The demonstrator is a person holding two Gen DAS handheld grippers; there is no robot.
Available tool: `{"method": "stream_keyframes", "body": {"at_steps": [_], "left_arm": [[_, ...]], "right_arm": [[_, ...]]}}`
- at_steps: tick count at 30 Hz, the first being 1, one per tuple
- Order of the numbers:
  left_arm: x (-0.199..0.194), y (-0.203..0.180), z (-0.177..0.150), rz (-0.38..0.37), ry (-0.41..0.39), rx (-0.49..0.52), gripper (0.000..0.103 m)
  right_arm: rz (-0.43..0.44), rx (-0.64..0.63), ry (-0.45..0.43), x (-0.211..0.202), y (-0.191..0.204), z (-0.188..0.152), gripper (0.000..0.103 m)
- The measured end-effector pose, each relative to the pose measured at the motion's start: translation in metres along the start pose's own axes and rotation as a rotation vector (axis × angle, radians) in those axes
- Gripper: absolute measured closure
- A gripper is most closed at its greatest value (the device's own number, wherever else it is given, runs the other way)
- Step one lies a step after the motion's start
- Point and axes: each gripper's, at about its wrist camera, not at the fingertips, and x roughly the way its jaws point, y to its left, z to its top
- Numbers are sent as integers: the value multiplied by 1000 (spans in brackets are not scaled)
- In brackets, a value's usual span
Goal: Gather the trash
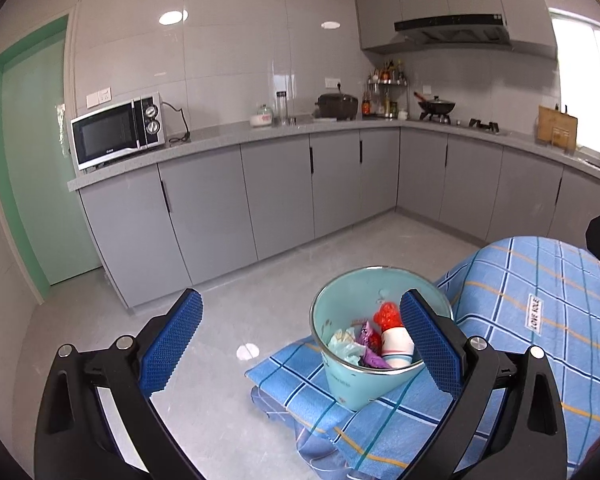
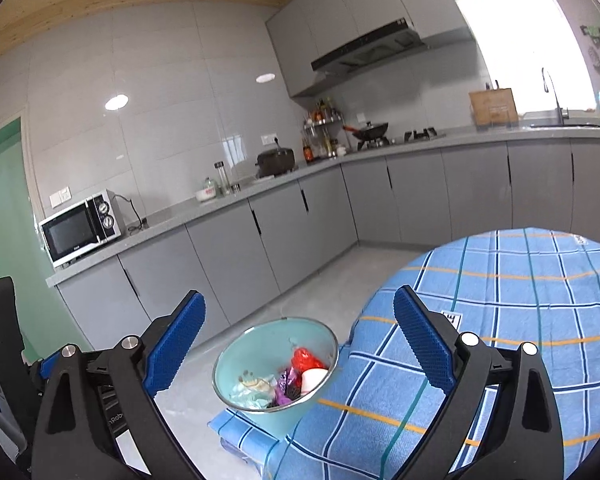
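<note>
A pale teal trash bin [image 1: 350,380] [image 2: 260,344] stands on a fold of blue checked cloth on the floor. Inside it lie a white paper cup [image 1: 397,346] [image 2: 313,378], a red net-like piece [image 1: 388,315] [image 2: 306,358], a purple wrapper [image 1: 368,342] [image 2: 286,388] and crumpled pale paper [image 1: 346,346] [image 2: 250,394]. My left gripper [image 1: 304,344] hangs open above and in front of the bin, holding nothing. My right gripper [image 2: 300,344] is also open and empty, held above the bin.
A table under a blue checked cloth [image 1: 540,312] [image 2: 500,320] fills the right side, beside the bin. Grey cabinets [image 1: 276,192] [image 2: 280,236] run along the back with a microwave [image 1: 118,130] [image 2: 80,226]. A green door [image 1: 32,152] is at left. Grey floor [image 1: 228,320] lies between.
</note>
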Motion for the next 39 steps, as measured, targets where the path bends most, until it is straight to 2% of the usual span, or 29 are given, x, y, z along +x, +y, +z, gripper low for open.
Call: {"method": "stream_keyframes", "body": {"at_steps": [9,39], "left_arm": [[-16,5,7,-14,-41,-15,6],[-24,5,9,-16,-51,-13,6]], "right_arm": [[4,-24,-51,-19,11,9,8],[10,-11,-46,-22,10,9,8]]}}
